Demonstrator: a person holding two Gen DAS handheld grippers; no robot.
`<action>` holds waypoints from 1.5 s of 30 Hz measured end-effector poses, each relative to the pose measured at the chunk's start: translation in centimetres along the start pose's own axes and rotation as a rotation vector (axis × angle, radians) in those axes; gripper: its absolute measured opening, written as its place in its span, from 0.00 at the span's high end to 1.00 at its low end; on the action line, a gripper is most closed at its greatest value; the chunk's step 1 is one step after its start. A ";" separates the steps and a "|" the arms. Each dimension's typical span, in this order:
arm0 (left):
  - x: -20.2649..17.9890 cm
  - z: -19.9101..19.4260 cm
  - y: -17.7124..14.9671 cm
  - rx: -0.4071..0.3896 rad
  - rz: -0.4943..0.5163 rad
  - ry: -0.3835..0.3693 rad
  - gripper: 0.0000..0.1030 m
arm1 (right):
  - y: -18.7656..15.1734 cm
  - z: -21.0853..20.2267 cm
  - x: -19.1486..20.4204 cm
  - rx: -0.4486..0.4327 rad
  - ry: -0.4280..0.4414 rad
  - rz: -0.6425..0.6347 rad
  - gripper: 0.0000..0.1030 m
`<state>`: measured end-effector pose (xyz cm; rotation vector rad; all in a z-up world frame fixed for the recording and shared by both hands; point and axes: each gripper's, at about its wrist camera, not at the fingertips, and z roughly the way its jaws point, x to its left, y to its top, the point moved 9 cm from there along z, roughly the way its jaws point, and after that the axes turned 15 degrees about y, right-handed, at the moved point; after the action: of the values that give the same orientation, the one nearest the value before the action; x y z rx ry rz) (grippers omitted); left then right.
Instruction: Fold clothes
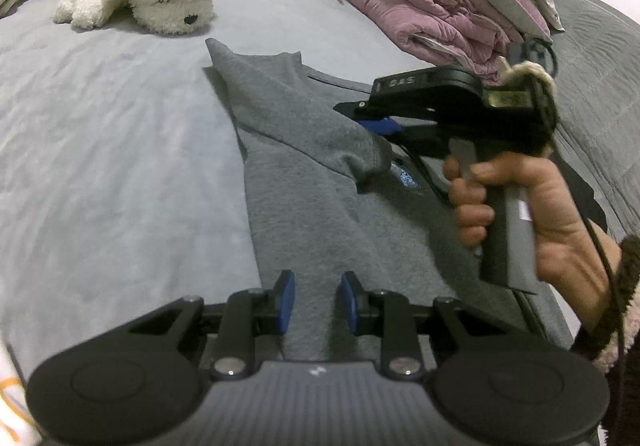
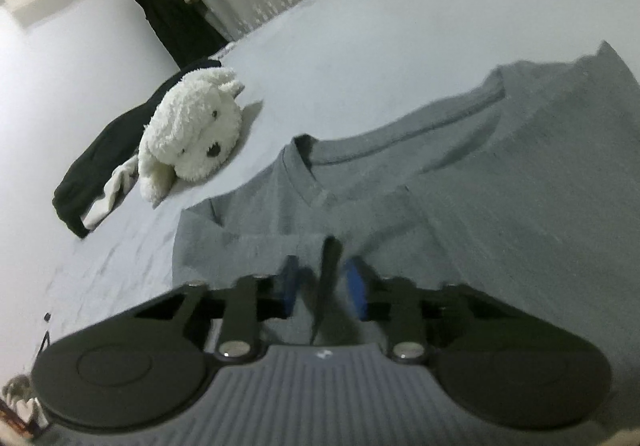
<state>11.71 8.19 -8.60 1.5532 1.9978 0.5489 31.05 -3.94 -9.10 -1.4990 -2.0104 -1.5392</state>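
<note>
1. Step in hand, as judged: folding a sleeve across the body of the grey sweatshirt (image 1: 320, 206), which lies flat on the bed (image 1: 120, 166).
2. Right gripper (image 2: 322, 286): jaws closed on a ridge of sweatshirt cloth standing up between the pads; the picture is blurred, so how deep the bite goes cannot be told.
3. Left gripper (image 1: 318, 302): jaws part open, gripping nothing. The sweatshirt's lower body lies directly under and ahead of them; contact cannot be told.
4. Sleeve cuff (image 1: 372, 166) lies ahead of the left jaws, just below the right gripper.
5. To do it well: keep the pinch firm, carry the cloth low and straight across, and use the left jaws to pin the body so it does not drag.
6. Risk: a thin pinch may slip.
</note>
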 end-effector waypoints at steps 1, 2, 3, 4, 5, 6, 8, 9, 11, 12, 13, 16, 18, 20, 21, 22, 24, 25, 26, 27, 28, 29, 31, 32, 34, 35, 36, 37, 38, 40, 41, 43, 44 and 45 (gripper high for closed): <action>0.0 0.0 0.0 0.000 0.000 0.000 0.75 | 0.1 0.1 0.2 -0.007 -0.008 -0.017 0.96; 0.0 0.0 0.0 0.000 0.000 -0.001 0.75 | 0.4 0.0 0.4 -0.017 -0.016 -0.038 0.96; 0.0 0.0 0.0 0.000 -0.001 -0.001 0.75 | 0.7 -0.3 0.7 -0.039 -0.024 -0.069 0.96; 0.0 0.0 0.0 0.001 -0.002 -0.001 0.75 | 1.2 -0.6 1.1 -0.062 -0.032 -0.093 0.96; 0.0 0.0 0.0 0.001 -0.002 -0.001 0.75 | 1.7 -0.8 1.4 -0.082 -0.040 -0.116 0.96; 0.0 0.0 0.0 0.001 -0.001 0.000 0.75 | 2.1 -1.0 1.6 -0.093 -0.048 -0.134 0.96; -0.1 -0.1 0.0 0.000 0.000 0.002 0.75 | 3.0 -1.3 2.0 -0.116 -0.064 -0.170 0.96; -0.1 -0.1 0.0 -0.001 0.001 0.004 0.75 | 3.4 -1.4 2.2 -0.127 -0.072 -0.188 0.96; -0.1 -0.1 0.0 -0.001 -0.001 0.006 0.74 | 4.2 -1.6 2.5 -0.146 -0.091 -0.222 0.96; -0.1 0.0 -0.1 -0.001 -0.002 0.006 0.74 | 4.3 -1.3 2.3 -0.140 -0.110 -0.234 0.96; -0.1 0.0 -0.1 -0.001 -0.001 0.007 0.74 | 4.4 -0.9 2.0 -0.130 -0.128 -0.247 0.96; -0.1 0.0 -0.1 -0.001 -0.003 0.008 0.74 | 4.0 0.1 1.1 -0.089 -0.170 -0.270 0.96; -0.1 0.0 -0.1 0.000 -0.006 0.007 0.74 | 3.5 0.5 0.6 -0.058 -0.189 -0.269 0.91; -0.1 0.0 0.0 0.001 -0.011 0.007 0.74 | 3.1 0.1 0.6 -0.060 -0.183 -0.256 0.86; -0.1 0.0 0.0 0.000 -0.014 0.007 0.74 | 3.1 -0.2 0.9 -0.066 -0.163 -0.249 0.86; -0.1 0.0 0.1 -0.001 -0.016 0.008 0.74 | 3.0 -0.5 1.2 -0.069 -0.144 -0.243 0.86; -0.2 -0.1 0.1 -0.005 -0.020 0.010 0.74 | 2.6 -0.6 2.4 -0.059 -0.099 -0.258 0.86; -0.2 -0.2 0.1 -0.007 -0.021 0.012 0.74 | 2.4 -0.5 3.1 -0.048 -0.073 -0.269 0.85; -0.2 -0.2 0.1 -0.008 -0.022 0.013 0.74 | 1.9 -0.2 3.9 -0.025 -0.039 -0.281 0.85; -0.2 -0.2 0.1 -0.009 -0.023 0.014 0.74 | 1.4 0.1 4.6 -0.002 -0.004 -0.293 0.85; -0.2 -0.1 0.0 -0.009 -0.024 0.014 0.74 | 0.8 0.4 5.4 0.021 0.029 -0.305 0.85; -0.2 -0.1 0.0 -0.009 -0.024 0.013 0.74 | 0.2 0.8 6.1 0.046 0.059 -0.319 0.85; -0.1 -0.1 0.0 -0.008 -0.024 0.013 0.74 | -0.8 1.8 7.3 0.091 0.109 -0.345 0.85; -0.1 -0.1 0.0 -0.008 -0.024 0.013 0.74 | -1.2 2.4 7.8 0.110 0.128 -0.354 0.85; -0.1 -0.1 0.0 -0.009 -0.021 0.013 0.74 | -1.9 4.1 8.4 0.157 0.149 -0.373 0.85; -0.1 -0.1 0.0 -0.008 -0.021 0.012 0.74 | -2.1 5.1 8.4 0.184 0.139 -0.386 0.85; -0.1 -0.1 0.0 -0.008 -0.021 0.012 0.74 | -2.3 6.2 8.4 0.211 0.129 -0.400 0.85; 0.0 -0.1 0.0 -0.008 -0.022 0.011 0.74 | -2.4 7.2 8.4 0.235 0.118 -0.412 0.85; 0.0 -0.1 0.0 -0.008 -0.022 0.010 0.74 | -2.3 8.2 8.3 0.249 0.102 -0.423 0.87; 0.1 -0.1 0.0 -0.007 -0.023 0.009 0.74 | -1.5 9.7 8.2 0.258 0.090 -0.421 0.88; 0.1 -0.1 0.0 -0.007 -0.022 0.008 0.74 | -1.0 10.4 8.1 0.254 0.087 -0.410 0.88; 0.1 0.0 0.0 -0.008 -0.021 0.008 0.74 | 0.1 11.5 8.0 0.245 0.074 -0.405 0.88; 0.0 0.0 -0.1 -0.009 -0.019 0.009 0.74 | 0.5 12.0 8.0 0.238 0.067 -0.406 0.88; 0.0 0.1 -0.1 -0.011 -0.018 0.010 0.74 | 0.9 12.4 7.9 0.231 0.059 -0.408 0.88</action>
<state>11.68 8.18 -8.71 1.5275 2.0109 0.5599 32.97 10.69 -8.74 -0.9900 -2.4680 -1.3946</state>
